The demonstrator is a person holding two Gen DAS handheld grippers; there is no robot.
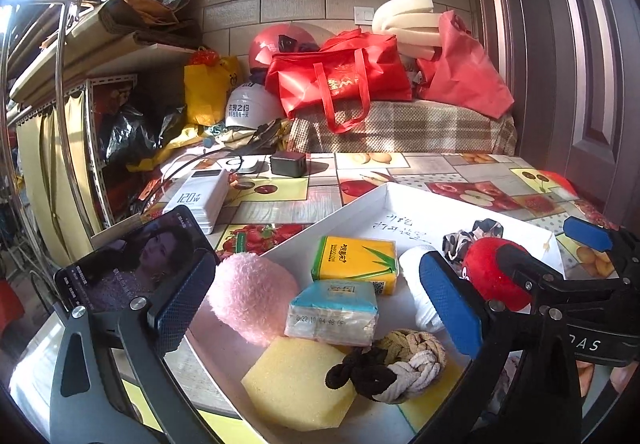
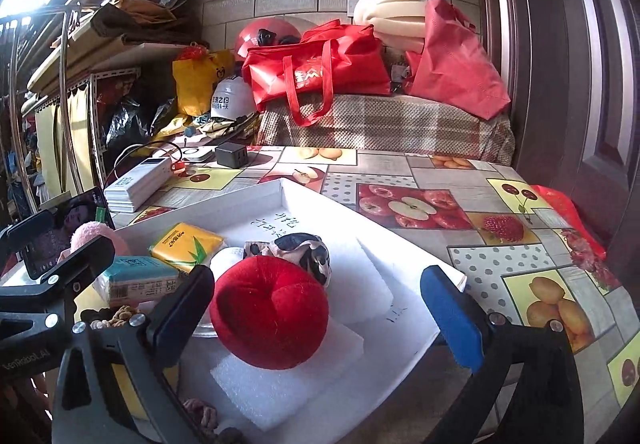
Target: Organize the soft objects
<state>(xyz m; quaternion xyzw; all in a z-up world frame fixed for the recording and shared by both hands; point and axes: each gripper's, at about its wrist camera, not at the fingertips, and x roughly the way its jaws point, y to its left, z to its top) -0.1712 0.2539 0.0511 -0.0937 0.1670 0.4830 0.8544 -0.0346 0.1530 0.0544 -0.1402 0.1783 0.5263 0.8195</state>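
Note:
A white tray (image 1: pixel 360 208) holds soft things: a pink fluffy pouf (image 1: pixel 252 300), a yellow sponge (image 1: pixel 298 388), a braided rope knot (image 1: pixel 396 364), two tissue packs (image 1: pixel 354 264), a white roll (image 1: pixel 420 284), a patterned scrunchie (image 1: pixel 468 238) and a red plush (image 1: pixel 496 272). My left gripper (image 1: pixel 320 312) is open above the tissue packs and sponge. My right gripper (image 2: pixel 320 308) is open around the red plush (image 2: pixel 272 320), which rests on white foam sheets (image 2: pixel 288 392). The right gripper also shows in the left wrist view (image 1: pixel 560 264).
A phone (image 1: pixel 132 264) showing video leans at the tray's left. A white power bank (image 1: pixel 200 196), a black charger (image 1: pixel 288 163) and cables lie behind. Red bags (image 1: pixel 340 80), helmets and foam pile on a plaid-covered surface at the back. A door stands right.

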